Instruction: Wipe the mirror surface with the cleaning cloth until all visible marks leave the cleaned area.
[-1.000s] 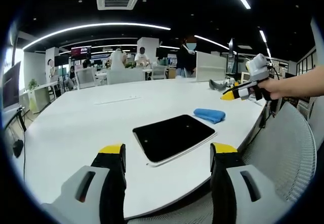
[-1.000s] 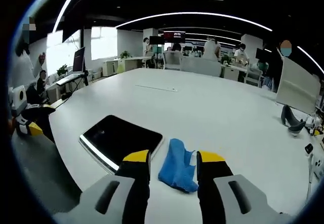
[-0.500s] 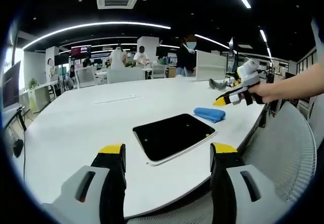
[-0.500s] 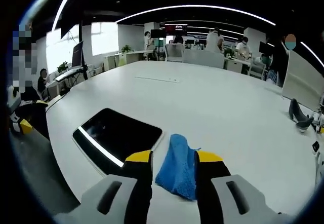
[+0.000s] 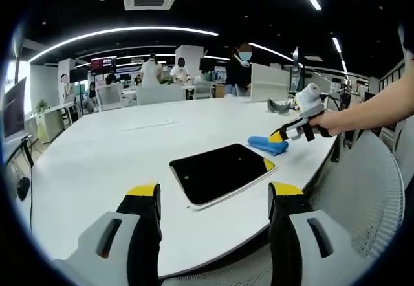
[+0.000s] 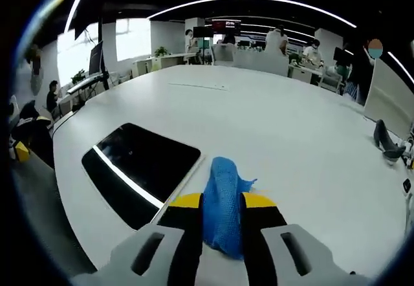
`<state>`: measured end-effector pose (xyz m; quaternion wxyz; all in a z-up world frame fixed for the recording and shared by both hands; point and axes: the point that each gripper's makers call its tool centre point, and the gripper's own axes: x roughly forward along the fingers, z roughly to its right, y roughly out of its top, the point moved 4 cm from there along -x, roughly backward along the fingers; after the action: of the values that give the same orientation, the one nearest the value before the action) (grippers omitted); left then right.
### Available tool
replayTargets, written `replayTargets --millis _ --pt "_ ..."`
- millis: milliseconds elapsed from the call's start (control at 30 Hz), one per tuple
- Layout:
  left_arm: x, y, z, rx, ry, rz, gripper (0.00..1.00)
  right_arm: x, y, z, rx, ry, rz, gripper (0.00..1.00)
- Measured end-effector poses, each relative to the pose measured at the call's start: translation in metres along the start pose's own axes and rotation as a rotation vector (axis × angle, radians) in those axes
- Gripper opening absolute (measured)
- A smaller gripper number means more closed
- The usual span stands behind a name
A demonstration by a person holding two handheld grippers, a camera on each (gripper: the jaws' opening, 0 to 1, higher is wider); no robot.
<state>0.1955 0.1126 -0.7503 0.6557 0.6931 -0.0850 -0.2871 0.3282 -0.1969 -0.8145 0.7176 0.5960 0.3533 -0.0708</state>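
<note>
While its yellow-tipped jaws stand wide apart at the bottom of the left gripper view, the left claw holds nothing and hangs over the near edge of the white surface. The mirror, a dark rectangular panel with a pale rim, lies flat at centre frame. Beyond its far corner, toward the middle right, sits the blue cleaning cloth. The right claw comes in from the right edge, held by a person's hand, its yellow tips down at the cloth. A grey mesh chair fills the lower right. People stand and sit at desks in the open office at upper centre.

From the right gripper view, the right claw rises from the bottom with its jaws drawn close on either side of the cleaning cloth, which bunches up between them on the white surface. The mirror lies to the left of centre, just beside the cloth, a bright strip of ceiling light reflected across it. The left claw's yellow tip shows at the far left edge.
</note>
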Motion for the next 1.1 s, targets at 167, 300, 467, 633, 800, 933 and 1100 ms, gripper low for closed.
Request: replayTargets --millis 167,300,467,633,800,933,1100 --pt "0.000 0.000 0.000 0.000 -0.001 -0.002 0.65 0.006 -0.004 0.004 0.009 -0.014 -0.015 0.12" --pt "0.000 0.000 0.001 0.000 -0.002 -0.003 0.65 0.009 -0.007 0.007 0.018 -0.018 -0.030 0.12" --pt "0.000 0.000 0.001 0.000 -0.005 -0.006 0.65 0.013 -0.012 0.003 -0.020 -0.004 -0.059 0.12" --pt "0.000 0.000 0.002 0.000 -0.007 -0.006 0.65 0.016 -0.015 0.000 -0.031 0.003 -0.073 0.12" --pt "0.000 0.000 0.002 0.001 -0.004 -0.005 0.66 0.016 -0.015 0.001 -0.013 0.002 -0.081 0.12" --pt "0.001 0.000 0.002 0.002 -0.005 -0.004 0.66 0.017 -0.014 0.000 -0.051 0.001 -0.096 0.12" --pt "0.001 0.000 0.002 0.001 -0.005 -0.004 0.66 0.019 -0.014 -0.005 -0.055 0.006 -0.095 0.04"
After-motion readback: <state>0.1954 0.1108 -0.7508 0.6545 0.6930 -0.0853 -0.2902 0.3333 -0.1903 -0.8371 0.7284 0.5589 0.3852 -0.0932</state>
